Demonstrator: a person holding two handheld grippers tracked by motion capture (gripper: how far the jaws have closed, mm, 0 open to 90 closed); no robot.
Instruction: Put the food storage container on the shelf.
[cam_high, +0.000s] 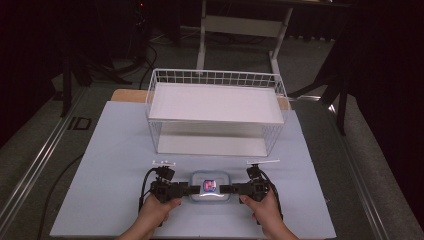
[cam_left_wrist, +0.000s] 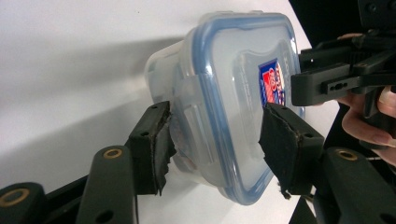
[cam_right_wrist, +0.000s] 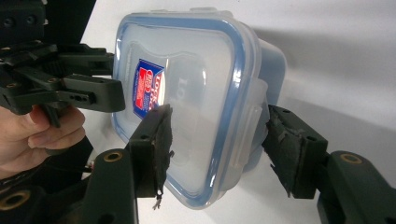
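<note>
Clear plastic container (cam_high: 210, 186) w/ blue-sealed snap lid and red-blue label sits on pale worktop (cam_high: 115, 150), near front edge, centred betw. both hands, well in front of white wire basket (cam_high: 216, 111).

Left hand-held gripper (cam_high: 190, 190) comes in from container's left end, held level. In left gripper view: container (cam_left_wrist: 224, 107) betw. the two black jaws, one pad on the lid top, other pad pressed against the body side by the clip flap. Pinching the container; pads (cam_left_wrist: 156, 140) look worn, frayed at edges.

Right hand-held gripper (cam_high: 226, 189) comes in from opposite end, mirror pose. In right gripper view: container (cam_right_wrist: 196, 102) betw. jaws, near pad (cam_right_wrist: 156, 140) lying on the lid next to the label, far pad close to the side clip, touching or a sliver off, can't tell for sure. Jaws set around the box end, grip not certain.

Each gripper view also shows the other hand-held gripper farther off at the container's far end, w/ fingers of the hand wrapped on it.

Basket empty-looking, white liner on top tier, standing upright at back-centre of worktop. Cables trail back from both tools twd the person.
</note>
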